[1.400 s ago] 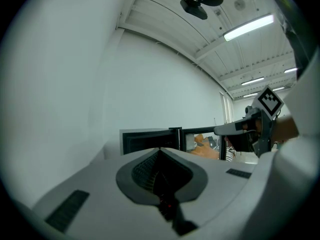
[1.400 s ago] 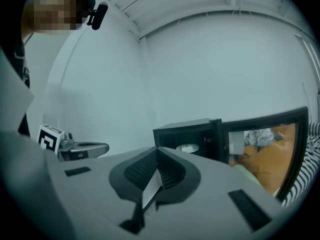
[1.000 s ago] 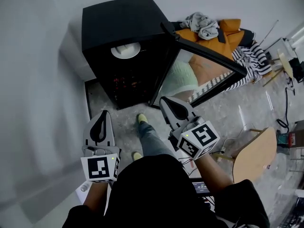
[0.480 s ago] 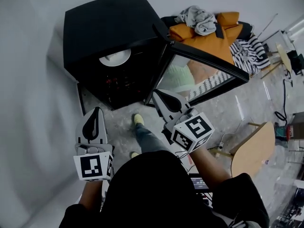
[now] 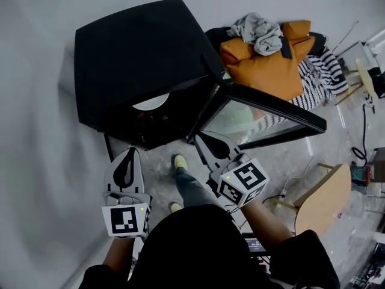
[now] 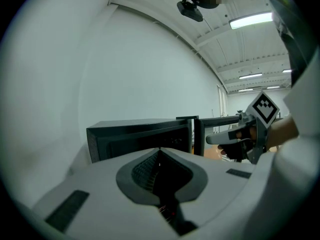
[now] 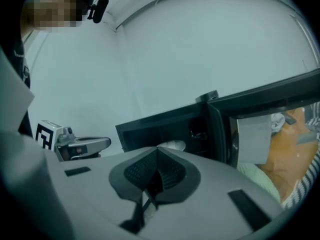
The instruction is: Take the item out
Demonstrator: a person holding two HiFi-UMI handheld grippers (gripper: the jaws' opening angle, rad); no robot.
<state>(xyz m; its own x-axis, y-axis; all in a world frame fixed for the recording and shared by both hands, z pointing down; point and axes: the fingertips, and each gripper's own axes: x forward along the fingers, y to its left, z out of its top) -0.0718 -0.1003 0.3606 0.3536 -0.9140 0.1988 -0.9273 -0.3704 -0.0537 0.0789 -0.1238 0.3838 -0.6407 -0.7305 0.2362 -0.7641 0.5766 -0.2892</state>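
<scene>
Facing the open black cabinet (image 5: 135,53), you hold the left hand-held gripper (image 5: 130,151) and right hand-held gripper (image 5: 200,138) closed and empty; a white dish (image 5: 150,102), perhaps a plate, sits inside it, untouched.

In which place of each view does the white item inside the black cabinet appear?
Head view: the white item lies left of centre, just under the top of the black cabinet.
Left gripper view: not visible; the cabinet's inside is dark.
Right gripper view: the white item lies near the centre, low in the cabinet's opening.
Shared landmark: the open door, right of the opening in all three views.
</scene>
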